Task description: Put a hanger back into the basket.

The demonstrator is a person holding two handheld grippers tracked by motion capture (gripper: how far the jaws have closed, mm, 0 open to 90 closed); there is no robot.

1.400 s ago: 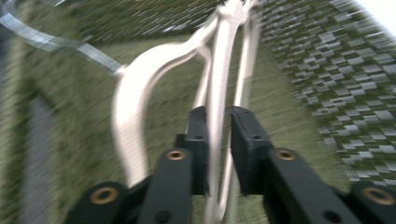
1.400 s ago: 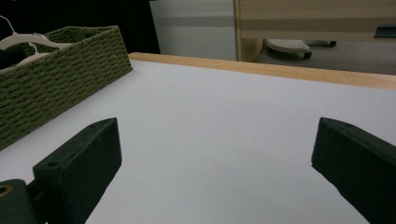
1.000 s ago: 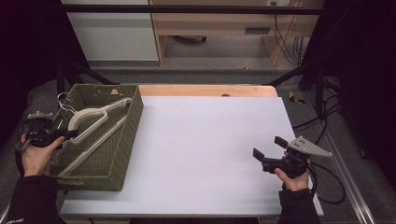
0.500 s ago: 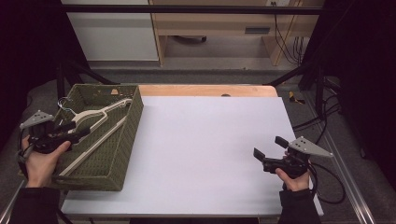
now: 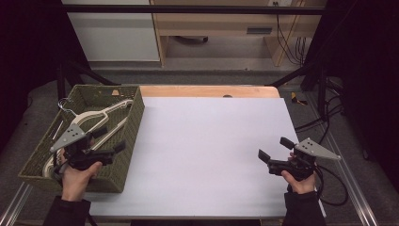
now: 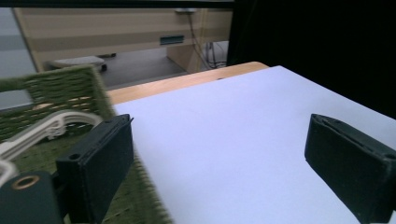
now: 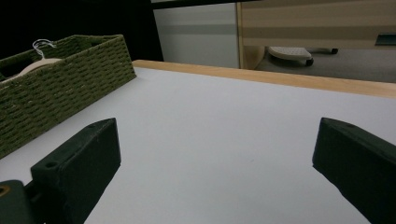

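One green woven basket (image 5: pixel 133 123) stands at the left edge of the white table (image 5: pixel 207 150), and in it lie cream-coloured hangers (image 5: pixel 101 114); at least two can be made out, though the exact count is hard to tell. One wire hook (image 5: pixel 65 106) sticks up at the basket's far left. Two grippers are in play. The left gripper (image 5: pixel 111 140) hovers over the near part of the basket, jaws spread wide and empty, one over the basket, the other over the table. The right gripper (image 5: pixel 275 149) hangs above the table's near right, jaws likewise spread, holding nothing.
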